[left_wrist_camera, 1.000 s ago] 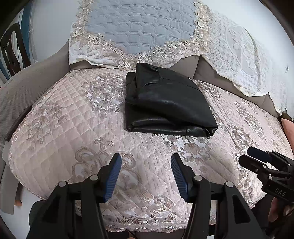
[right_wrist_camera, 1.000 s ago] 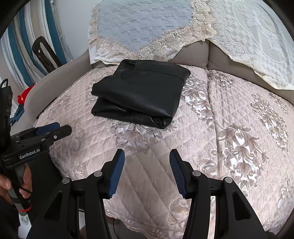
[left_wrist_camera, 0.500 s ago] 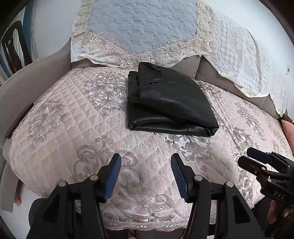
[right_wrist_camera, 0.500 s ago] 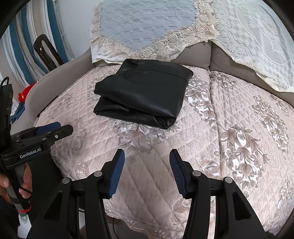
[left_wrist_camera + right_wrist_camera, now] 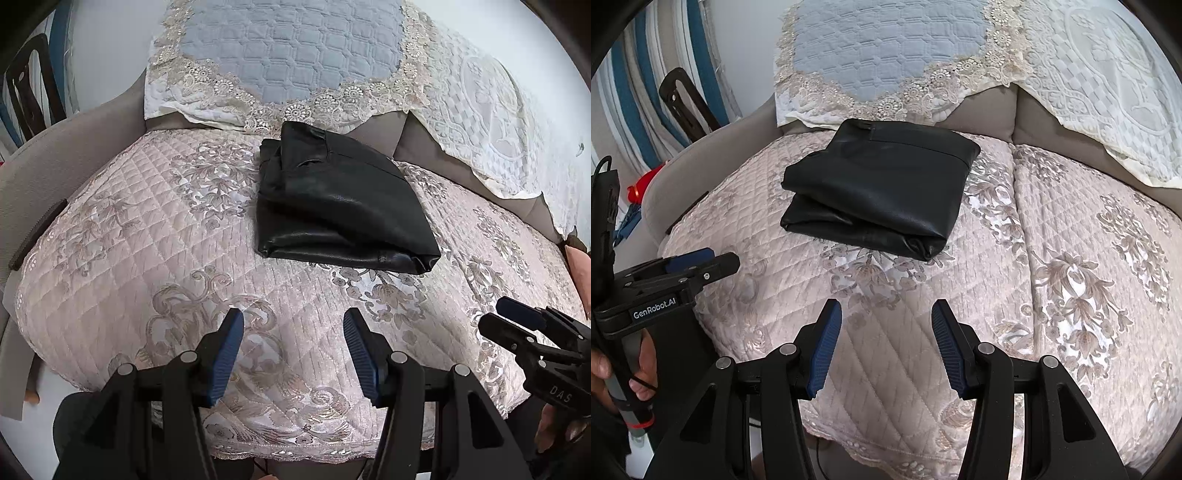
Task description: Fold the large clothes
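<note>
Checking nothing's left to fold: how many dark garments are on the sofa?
1: the black folded garment lies on the sofa's quilted seat cover, near the backrest; none other shows.

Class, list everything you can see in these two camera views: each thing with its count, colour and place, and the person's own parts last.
Folded garment: one, black, leather-look, lying on the seat near the backrest.
Seat cover: one, pale pink quilted with floral pattern, over the sofa seat.
Backrest cover: one, grey-blue with cream lace edge, behind the garment.
White lace cover: one, on the backrest to the right.
Sofa: one, grey-brown.
Red object: one, beyond the armrest; unclear.
Left gripper: black, blue pads, open, empty.
Right gripper: same, open, empty.
Hand: holding the left gripper's handle.
</note>
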The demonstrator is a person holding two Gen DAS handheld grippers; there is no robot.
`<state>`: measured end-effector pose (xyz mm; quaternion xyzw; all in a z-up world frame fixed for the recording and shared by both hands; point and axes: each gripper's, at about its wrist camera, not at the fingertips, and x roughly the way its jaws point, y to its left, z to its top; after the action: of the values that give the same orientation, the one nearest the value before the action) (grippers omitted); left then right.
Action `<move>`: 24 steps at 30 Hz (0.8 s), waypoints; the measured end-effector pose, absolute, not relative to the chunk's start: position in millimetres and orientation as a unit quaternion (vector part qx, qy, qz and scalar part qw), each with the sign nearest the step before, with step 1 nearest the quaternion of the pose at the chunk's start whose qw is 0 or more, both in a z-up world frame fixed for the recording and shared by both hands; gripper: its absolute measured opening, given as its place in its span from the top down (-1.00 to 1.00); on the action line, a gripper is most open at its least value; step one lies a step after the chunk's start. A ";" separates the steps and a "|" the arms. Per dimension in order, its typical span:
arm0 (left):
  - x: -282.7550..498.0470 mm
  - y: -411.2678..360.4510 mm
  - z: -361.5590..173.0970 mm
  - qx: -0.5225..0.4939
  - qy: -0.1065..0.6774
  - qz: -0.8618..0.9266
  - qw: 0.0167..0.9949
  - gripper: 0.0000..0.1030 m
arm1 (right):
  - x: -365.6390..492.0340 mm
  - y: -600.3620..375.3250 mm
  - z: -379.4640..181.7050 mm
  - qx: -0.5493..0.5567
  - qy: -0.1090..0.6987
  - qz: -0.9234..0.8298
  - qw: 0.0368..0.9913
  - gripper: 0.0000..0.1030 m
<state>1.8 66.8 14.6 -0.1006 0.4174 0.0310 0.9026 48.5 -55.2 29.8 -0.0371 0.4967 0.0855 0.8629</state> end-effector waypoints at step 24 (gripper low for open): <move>0.9 63.2 14.1 -0.079 0.418 0.043 0.904 -0.13 | 47.9 -52.7 30.2 -0.040 0.497 0.089 0.862 -0.01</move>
<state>0.9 63.2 14.1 -0.0785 0.4185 0.0430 0.9038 47.9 -52.7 30.2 -0.0401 0.4970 0.0888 0.8623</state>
